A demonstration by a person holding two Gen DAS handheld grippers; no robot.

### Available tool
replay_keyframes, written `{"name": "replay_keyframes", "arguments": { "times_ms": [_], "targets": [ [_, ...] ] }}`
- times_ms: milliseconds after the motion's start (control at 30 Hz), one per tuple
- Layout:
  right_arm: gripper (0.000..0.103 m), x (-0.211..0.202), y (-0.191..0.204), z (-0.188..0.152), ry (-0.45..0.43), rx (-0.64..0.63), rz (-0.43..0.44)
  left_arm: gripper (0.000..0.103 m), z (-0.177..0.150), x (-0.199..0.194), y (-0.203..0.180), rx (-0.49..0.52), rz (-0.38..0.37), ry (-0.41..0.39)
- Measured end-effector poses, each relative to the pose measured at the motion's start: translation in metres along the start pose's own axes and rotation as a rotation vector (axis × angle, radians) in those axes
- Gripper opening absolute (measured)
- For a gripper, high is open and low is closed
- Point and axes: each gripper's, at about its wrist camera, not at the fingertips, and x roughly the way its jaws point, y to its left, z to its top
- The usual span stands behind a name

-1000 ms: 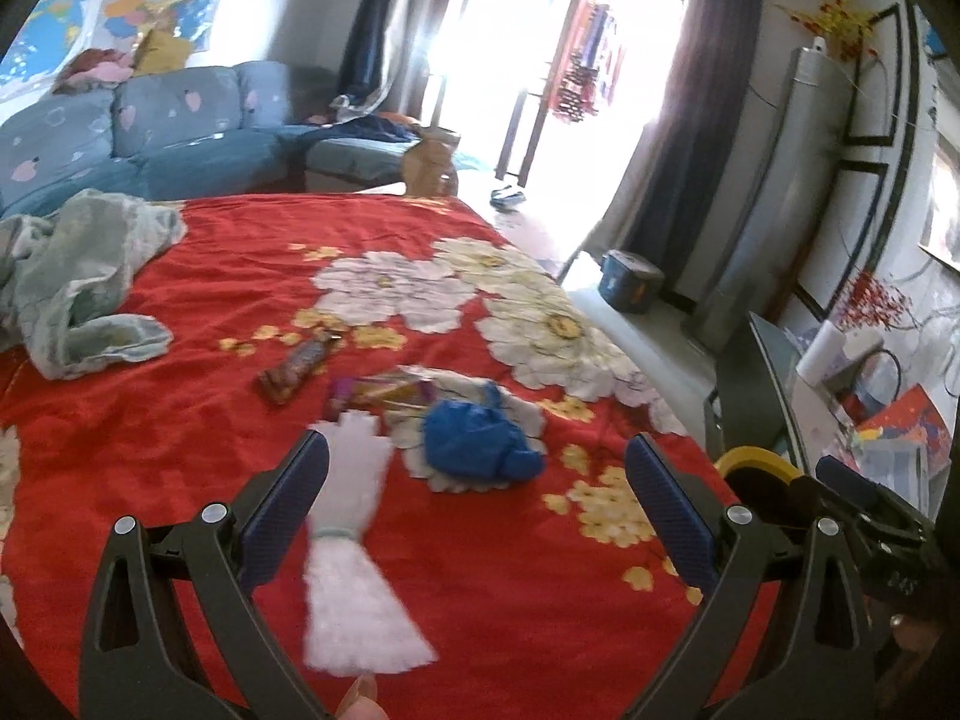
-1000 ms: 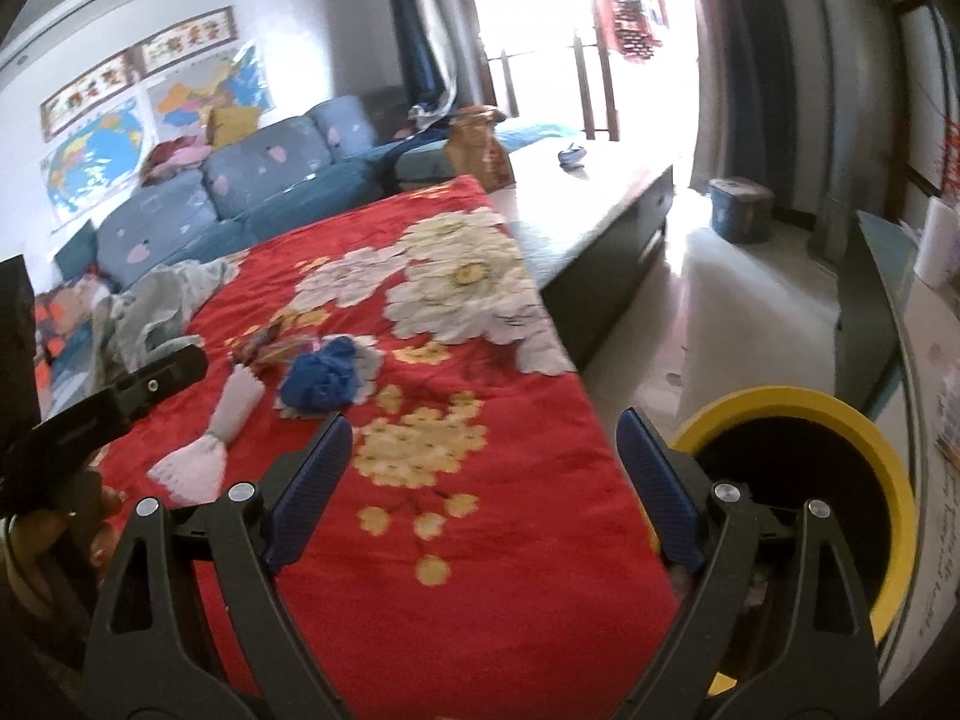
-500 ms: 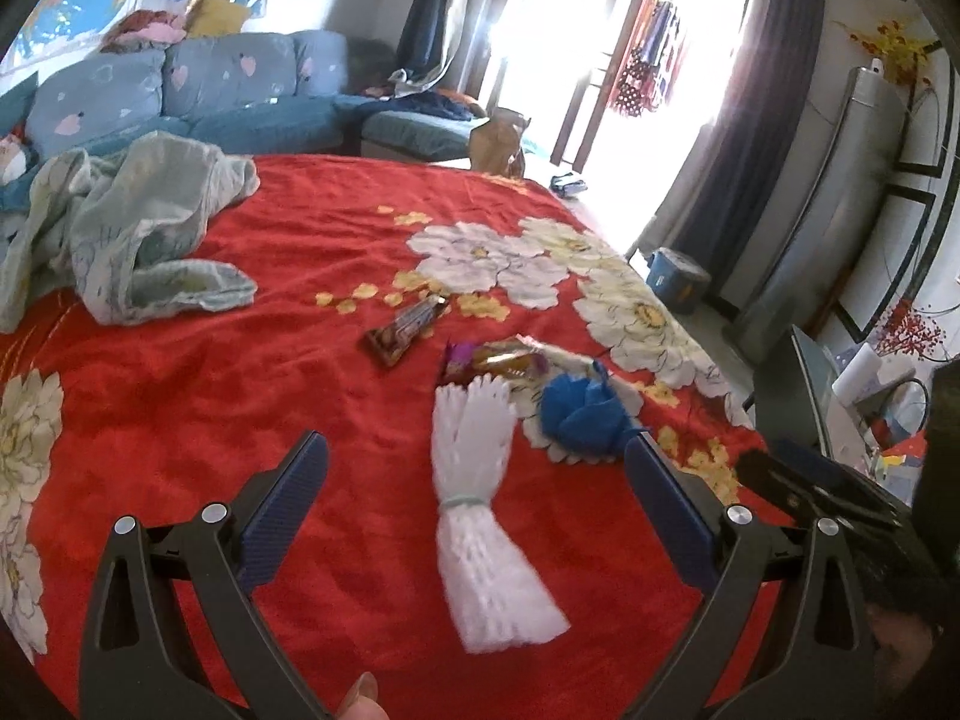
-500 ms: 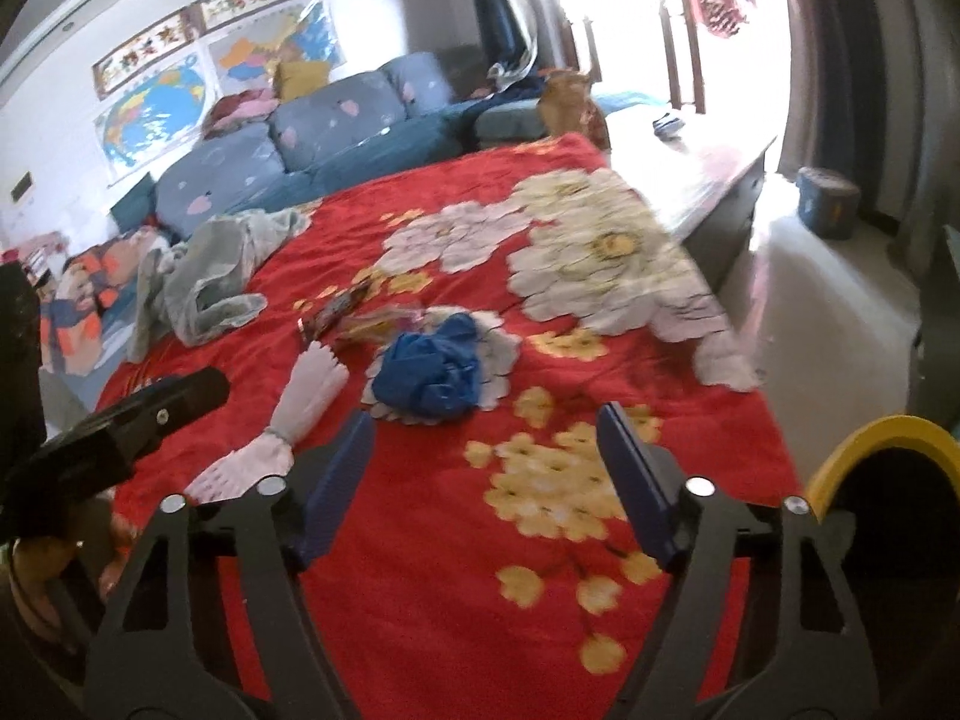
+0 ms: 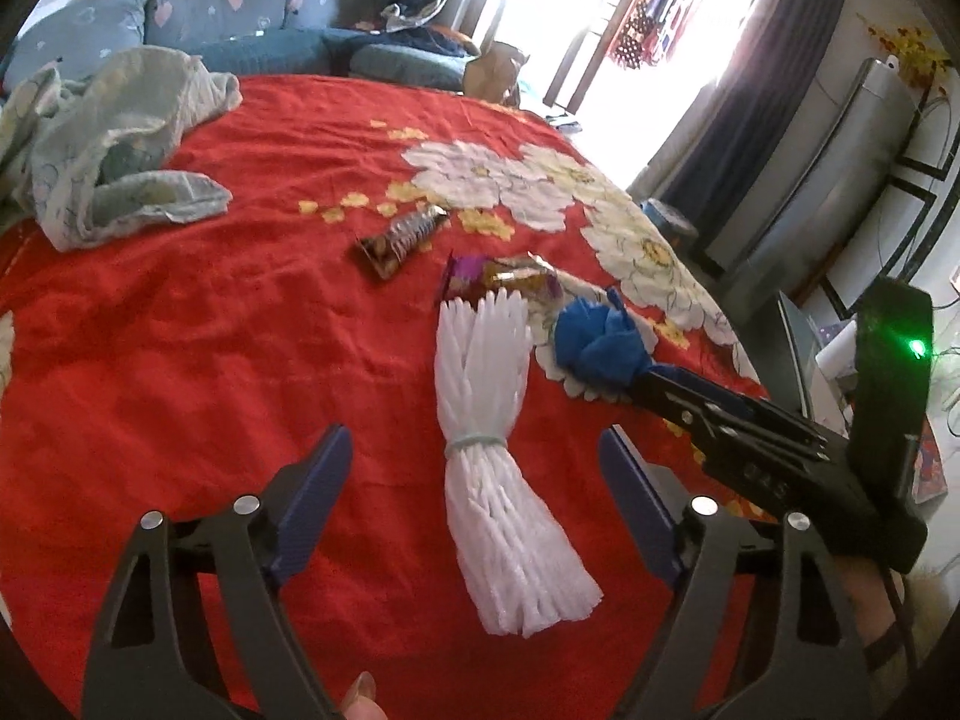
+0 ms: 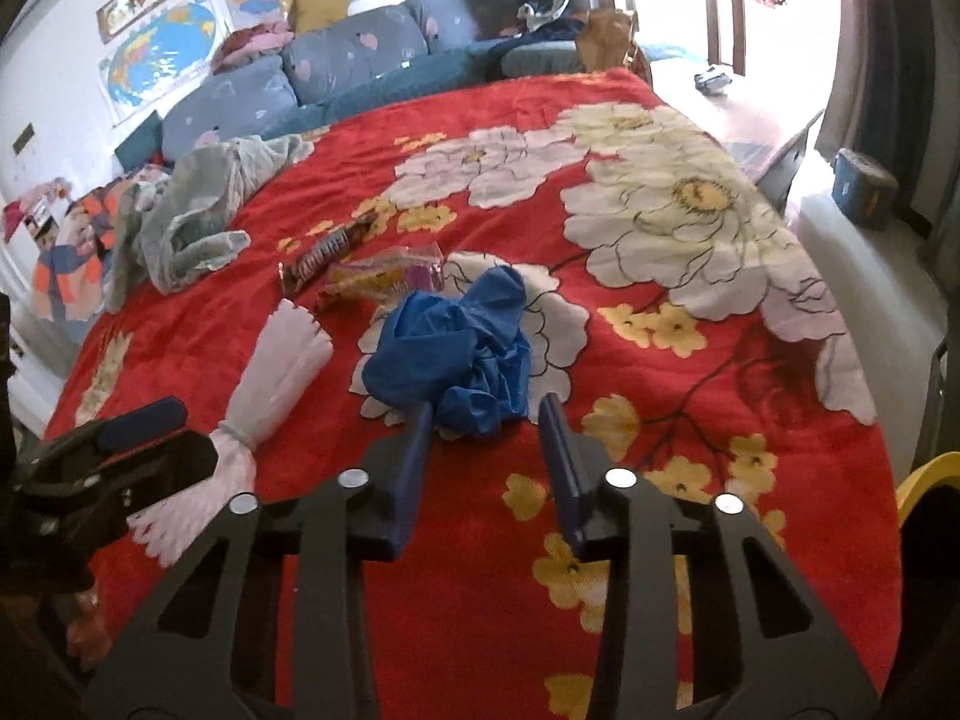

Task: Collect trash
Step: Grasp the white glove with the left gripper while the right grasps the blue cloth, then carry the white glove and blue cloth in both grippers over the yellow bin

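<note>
— How many things lie on the red flowered blanket (image 5: 180, 360)?
— Two shiny snack wrappers: one brown (image 5: 401, 234), one purple-and-gold (image 5: 501, 276). One white foam net sleeve (image 5: 486, 420). One crumpled blue plastic glove (image 6: 456, 348). One pale green cloth (image 5: 114, 144) at its far corner.

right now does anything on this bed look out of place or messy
Yes. Litter lies mid-bedspread: a crumpled blue glove, a white foam net sleeve cinched by a band, and two snack wrappers. A rumpled pale cloth is heaped near the far edge.
</note>
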Motion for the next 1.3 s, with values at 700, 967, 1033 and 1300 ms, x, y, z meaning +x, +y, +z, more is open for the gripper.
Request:
{"name": "replay_keyframes", "arguments": {
  "times_ms": [700,967,1033,1300],
  "targets": [
    [0.005,-0.015,-0.006,-0.021,-0.018,0.048,0.060,0.038,-0.010,0.022,-0.006,0.033,-0.036,0.080],
    [0.004,-0.026,-0.013,-0.036,-0.016,0.067,0.055,0.021,-0.014,0.019,-0.016,0.066,-0.069,0.082],
    [0.003,-0.030,-0.015,-0.039,-0.020,0.073,0.055,0.021,-0.014,0.017,-0.021,0.080,-0.082,0.076],
    [0.002,-0.054,-0.025,-0.044,-0.067,0.098,0.046,0.020,-0.015,0.007,-0.038,0.128,-0.121,0.048]
  ]
}}
